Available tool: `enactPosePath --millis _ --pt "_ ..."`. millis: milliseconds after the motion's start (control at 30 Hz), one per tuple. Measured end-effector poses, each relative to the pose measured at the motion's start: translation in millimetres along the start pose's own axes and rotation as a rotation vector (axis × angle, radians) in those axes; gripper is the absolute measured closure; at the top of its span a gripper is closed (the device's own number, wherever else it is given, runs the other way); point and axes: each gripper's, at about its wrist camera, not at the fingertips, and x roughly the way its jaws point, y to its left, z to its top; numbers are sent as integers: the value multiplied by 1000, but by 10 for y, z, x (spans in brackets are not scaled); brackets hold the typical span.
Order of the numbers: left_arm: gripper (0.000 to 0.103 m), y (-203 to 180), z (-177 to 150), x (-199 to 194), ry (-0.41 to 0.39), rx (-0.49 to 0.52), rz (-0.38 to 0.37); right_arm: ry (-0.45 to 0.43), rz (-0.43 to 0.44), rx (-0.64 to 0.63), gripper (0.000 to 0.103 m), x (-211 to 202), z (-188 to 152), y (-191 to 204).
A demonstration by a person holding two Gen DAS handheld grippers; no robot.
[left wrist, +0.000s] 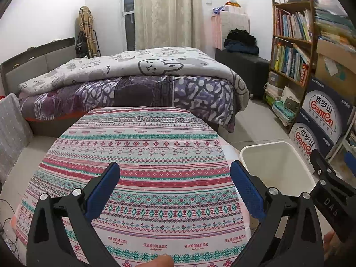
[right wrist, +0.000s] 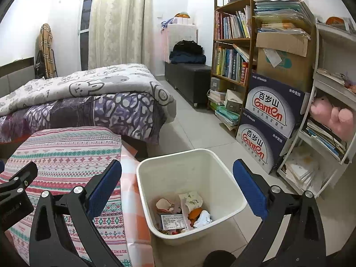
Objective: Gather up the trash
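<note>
Trash [right wrist: 184,211], seemingly wrappers and crumpled paper, lies at the bottom of the white bin [right wrist: 222,178] on the tiled floor [right wrist: 200,133], just beside the patterned tablecloth's [left wrist: 142,155] edge. Right gripper [right wrist: 176,189] hangs above the bin, fingers wide, empty. Left gripper [left wrist: 174,189] hovers over bare cloth, fingers wide. Only the right view shows the bin's contents; open floor separates bin and bookshelf [right wrist: 231,44].

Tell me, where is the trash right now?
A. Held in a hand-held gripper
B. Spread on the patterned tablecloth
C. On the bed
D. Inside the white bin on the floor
D: the right wrist view shows wrappers and scraps lying at the bottom of the white bin.
</note>
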Motion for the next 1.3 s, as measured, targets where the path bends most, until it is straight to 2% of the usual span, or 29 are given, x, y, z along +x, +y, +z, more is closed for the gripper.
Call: enactPosePath --millis 600,1300 --pt "7 -157 -22 28 -16 22 -15 18 4 30 7 7 -126 -147" --pt "7 -147 -33 50 -14 30 -5 37 33 19 7 48 -138 -79"
